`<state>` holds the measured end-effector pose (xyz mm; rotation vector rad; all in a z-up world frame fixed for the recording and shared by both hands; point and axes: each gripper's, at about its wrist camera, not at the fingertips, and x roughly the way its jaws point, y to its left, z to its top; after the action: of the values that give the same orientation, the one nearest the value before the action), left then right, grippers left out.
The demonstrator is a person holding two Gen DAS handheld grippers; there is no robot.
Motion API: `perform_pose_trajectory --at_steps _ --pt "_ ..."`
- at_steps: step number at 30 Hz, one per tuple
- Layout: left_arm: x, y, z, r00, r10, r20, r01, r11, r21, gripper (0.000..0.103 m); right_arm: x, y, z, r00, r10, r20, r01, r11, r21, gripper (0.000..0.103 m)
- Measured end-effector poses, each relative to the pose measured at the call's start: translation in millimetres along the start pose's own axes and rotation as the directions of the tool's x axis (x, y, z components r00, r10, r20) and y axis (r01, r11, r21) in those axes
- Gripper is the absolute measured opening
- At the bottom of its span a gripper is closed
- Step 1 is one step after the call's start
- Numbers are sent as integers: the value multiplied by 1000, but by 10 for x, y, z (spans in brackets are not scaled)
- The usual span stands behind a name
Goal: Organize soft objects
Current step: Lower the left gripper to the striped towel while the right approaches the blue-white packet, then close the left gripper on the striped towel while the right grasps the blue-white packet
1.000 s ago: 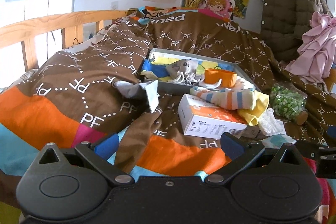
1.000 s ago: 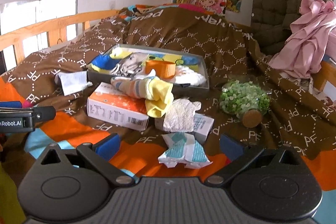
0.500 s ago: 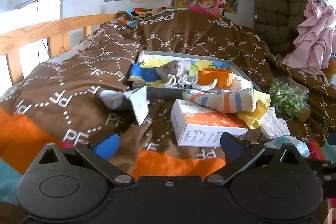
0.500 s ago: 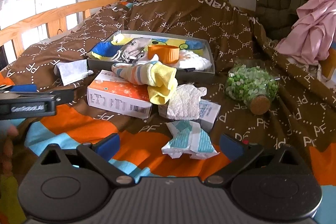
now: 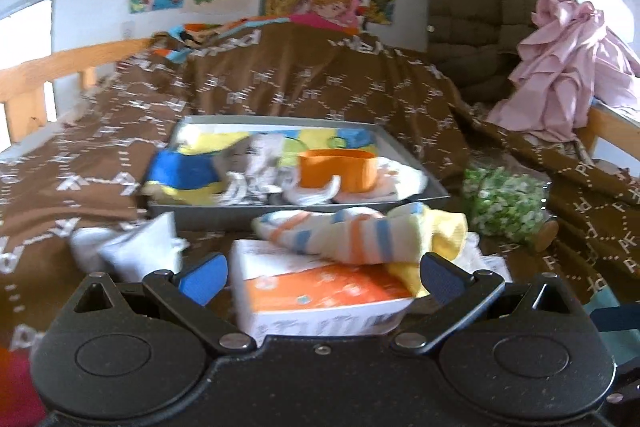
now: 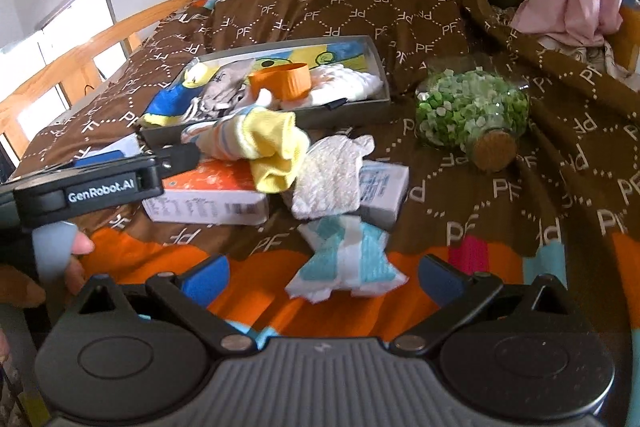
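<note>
on the bed, both the left gripper (image 5: 323, 275) and right gripper (image 6: 322, 277) are spread, holding nothing. the left one could catch the orange box (image 5: 320, 291) under the striped sock (image 5: 352, 235) and drag it along.

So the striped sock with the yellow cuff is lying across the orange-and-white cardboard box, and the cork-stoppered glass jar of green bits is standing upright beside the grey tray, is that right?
Not quite: the cork-stoppered glass jar of green bits lies on its side on the brown quilt, cork end toward the camera, as the right wrist view shows. The striped sock with the yellow cuff does lie across the orange-and-white cardboard box, and the jar is beside the grey tray.
</note>
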<state>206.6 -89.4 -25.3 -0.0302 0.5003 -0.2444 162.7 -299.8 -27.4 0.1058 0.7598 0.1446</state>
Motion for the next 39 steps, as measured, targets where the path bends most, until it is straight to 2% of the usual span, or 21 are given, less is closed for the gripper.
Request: perform_pose_trajectory --at_steps 9,13,26,29,36,39 --pt "444 -103 129 991 -132 -17 133 990 46 102 388 -187 149 999 15 -51 -16 1000 -22 102" --pt "581 -156 146 985 -171 -29 173 982 72 102 523 -182 136 996 50 -80 -52 998 -22 102" --pt "758 -184 113 980 -187 -66 190 980 50 102 580 -155 113 993 67 -97 -70 997 -32 96" --pt "767 -184 109 980 -187 -66 190 981 45 102 588 -159 107 993 67 -101 -70 997 -27 91" --pt "777 -153 87 982 -179 -59 180 984 18 91 596 -187 94 992 57 -110 -57 998 5 69" --pt "775 -124 91 984 -171 -50 171 985 0 86 609 -189 87 991 59 -118 -58 998 12 64"
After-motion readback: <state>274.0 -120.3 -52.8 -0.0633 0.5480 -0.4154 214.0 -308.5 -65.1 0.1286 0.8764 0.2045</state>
